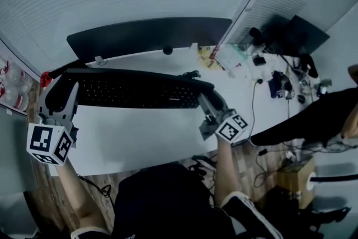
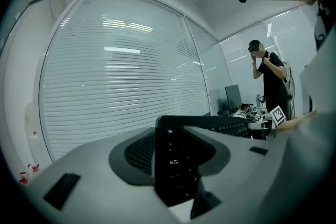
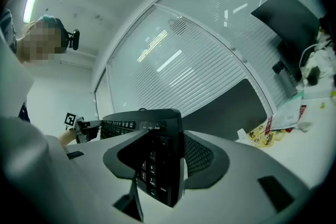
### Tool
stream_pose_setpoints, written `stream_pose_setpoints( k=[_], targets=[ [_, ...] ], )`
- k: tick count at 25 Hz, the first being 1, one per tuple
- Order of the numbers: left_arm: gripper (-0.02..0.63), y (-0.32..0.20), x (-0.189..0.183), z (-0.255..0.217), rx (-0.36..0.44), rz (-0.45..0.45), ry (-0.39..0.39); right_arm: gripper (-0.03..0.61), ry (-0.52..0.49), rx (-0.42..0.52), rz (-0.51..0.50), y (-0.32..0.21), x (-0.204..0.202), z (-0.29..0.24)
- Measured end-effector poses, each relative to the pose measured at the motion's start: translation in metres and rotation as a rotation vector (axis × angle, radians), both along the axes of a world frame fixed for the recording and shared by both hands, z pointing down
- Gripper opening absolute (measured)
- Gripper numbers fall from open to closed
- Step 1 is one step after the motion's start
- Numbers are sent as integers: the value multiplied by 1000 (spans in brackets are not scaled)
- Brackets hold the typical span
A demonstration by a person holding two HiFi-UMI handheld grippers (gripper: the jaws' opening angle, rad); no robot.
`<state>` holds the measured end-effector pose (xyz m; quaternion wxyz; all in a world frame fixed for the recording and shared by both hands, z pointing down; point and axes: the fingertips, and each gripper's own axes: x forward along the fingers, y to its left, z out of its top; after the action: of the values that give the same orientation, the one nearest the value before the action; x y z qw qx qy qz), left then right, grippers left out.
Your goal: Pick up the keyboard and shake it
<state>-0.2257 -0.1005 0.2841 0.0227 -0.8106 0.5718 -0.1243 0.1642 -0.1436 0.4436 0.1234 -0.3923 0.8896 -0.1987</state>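
A long black keyboard (image 1: 134, 89) hangs in the air above the white desk (image 1: 140, 137), held at both ends. My left gripper (image 1: 62, 99) is shut on its left end (image 2: 176, 165); the Esc key shows between the jaws. My right gripper (image 1: 206, 102) is shut on the right end (image 3: 157, 160), where the number pad sits edge-on. In the left gripper view the key rows run away toward the right gripper's marker cube (image 2: 278, 114). The right gripper view shows the left gripper's marker cube (image 3: 70, 119) at the keyboard's far end.
A wide dark monitor (image 1: 151, 35) stands at the desk's back edge before white blinds. Yellow packets (image 1: 210, 57) and cable clutter (image 1: 279, 78) lie to the right. A person in black (image 2: 270, 81) stands by a far desk. Wooden floor lies below the desk's front edge.
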Motion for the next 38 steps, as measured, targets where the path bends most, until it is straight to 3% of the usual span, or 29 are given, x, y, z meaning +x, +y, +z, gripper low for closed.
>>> stream_pose_setpoints(
  k=[4, 9, 13, 17, 22, 26, 30, 33, 38],
  targets=[
    [163, 19, 4, 3, -10, 0, 30, 184, -16, -5, -16, 21, 4, -4],
    [163, -7, 0, 16, -17, -7, 55, 184, 12, 4, 11, -5, 7, -7],
    [163, 13, 9, 16, -21, -1, 56, 184, 5, -10, 3, 14, 15, 1],
    [163, -7, 8, 28, -36, -18, 54, 184, 9, -31, 4, 4, 15, 4],
    [163, 11, 15, 29, -31, -1, 94, 184, 22, -14, 11, 18, 24, -3],
    [163, -3, 10, 34, -27, -19, 104, 184, 58, -6, 16, -2, 20, -3],
    [163, 14, 14, 23, 0, 1, 120, 184, 47, 3, -2, 23, 23, -11],
    [163, -5, 10, 36, -11, -25, 114, 184, 60, 0, 8, 1, 21, -6],
    [163, 3, 2, 50, -8, -39, 184, 184, 117, 33, 20, 0, 21, -21]
  ],
)
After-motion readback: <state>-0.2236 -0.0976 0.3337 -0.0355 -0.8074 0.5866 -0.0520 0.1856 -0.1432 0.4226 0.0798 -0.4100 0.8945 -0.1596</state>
